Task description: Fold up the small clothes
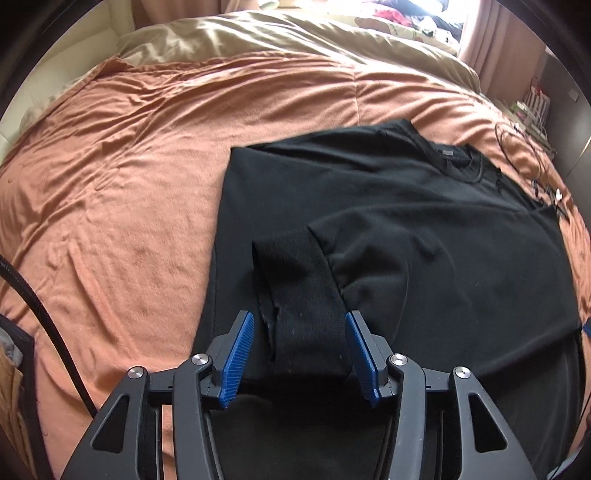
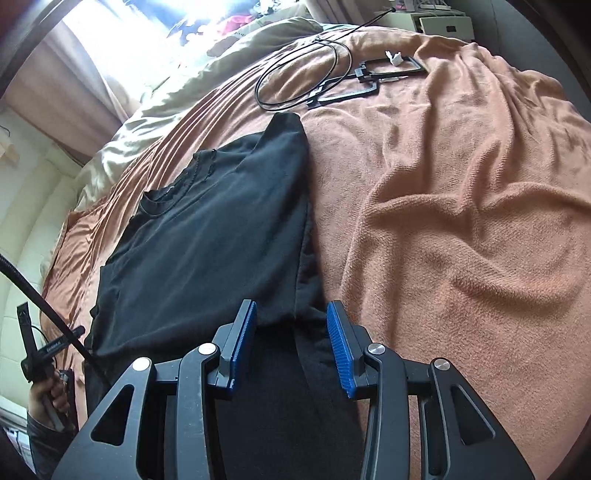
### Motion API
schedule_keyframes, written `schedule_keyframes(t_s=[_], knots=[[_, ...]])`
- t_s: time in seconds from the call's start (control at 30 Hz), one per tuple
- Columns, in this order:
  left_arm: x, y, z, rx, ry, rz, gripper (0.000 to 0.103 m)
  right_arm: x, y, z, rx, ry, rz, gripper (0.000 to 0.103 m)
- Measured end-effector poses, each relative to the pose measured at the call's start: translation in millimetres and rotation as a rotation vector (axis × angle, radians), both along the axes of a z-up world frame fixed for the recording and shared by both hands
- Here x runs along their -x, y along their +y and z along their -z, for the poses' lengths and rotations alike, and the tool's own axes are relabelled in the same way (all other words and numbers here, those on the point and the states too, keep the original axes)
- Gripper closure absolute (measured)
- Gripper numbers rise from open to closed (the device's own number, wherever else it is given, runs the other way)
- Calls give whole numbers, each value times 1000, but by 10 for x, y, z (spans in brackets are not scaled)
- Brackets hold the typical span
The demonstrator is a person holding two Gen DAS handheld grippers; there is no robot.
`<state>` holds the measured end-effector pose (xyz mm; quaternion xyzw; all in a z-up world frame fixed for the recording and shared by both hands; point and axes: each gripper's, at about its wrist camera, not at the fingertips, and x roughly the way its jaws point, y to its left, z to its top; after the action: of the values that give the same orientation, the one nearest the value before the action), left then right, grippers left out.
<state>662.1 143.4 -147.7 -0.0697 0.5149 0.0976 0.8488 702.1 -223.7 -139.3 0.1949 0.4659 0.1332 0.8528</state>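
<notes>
A black sweatshirt (image 1: 406,206) lies flat on the orange blanket (image 1: 129,184), collar at the far end. One sleeve is folded across the body, and its ribbed cuff (image 1: 299,295) lies between the blue pads of my left gripper (image 1: 299,321), which is open. In the right wrist view the sweatshirt (image 2: 207,229) lies left of centre. My right gripper (image 2: 291,314) is open over its near right edge, with black cloth between the pads but not clamped.
Black cables and flat black frames (image 2: 332,77) lie on the blanket beyond the sweatshirt. A beige duvet (image 1: 258,33) covers the far end of the bed. A black cable (image 1: 44,317) hangs at the left. The blanket (image 2: 461,221) is rumpled to the right.
</notes>
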Motion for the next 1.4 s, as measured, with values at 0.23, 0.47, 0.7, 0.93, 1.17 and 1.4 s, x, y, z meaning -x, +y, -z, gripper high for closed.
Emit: schedule_keyframes(t_s=[0.23, 0.47, 0.7, 0.93, 1.17, 1.4], knots=[[91, 181, 274, -40, 62, -60, 59, -95, 201, 69, 93, 24, -16, 67], [392, 244, 0, 24, -15, -66, 63, -72, 237, 100, 144, 42, 4, 67], [911, 127, -516, 60, -155, -33, 63, 398, 349, -277, 176, -81, -9, 64], [1456, 89, -874, 81, -257, -22, 45, 1102, 545, -693, 246, -176, -36, 44], [2011, 143, -1205, 80, -365, -48, 20, 1755, 546, -1079, 277, -238, -59, 22], [2583, 64, -1513, 47, -465, -28, 0, 2416, 408, -1344, 280, -293, -21, 0]])
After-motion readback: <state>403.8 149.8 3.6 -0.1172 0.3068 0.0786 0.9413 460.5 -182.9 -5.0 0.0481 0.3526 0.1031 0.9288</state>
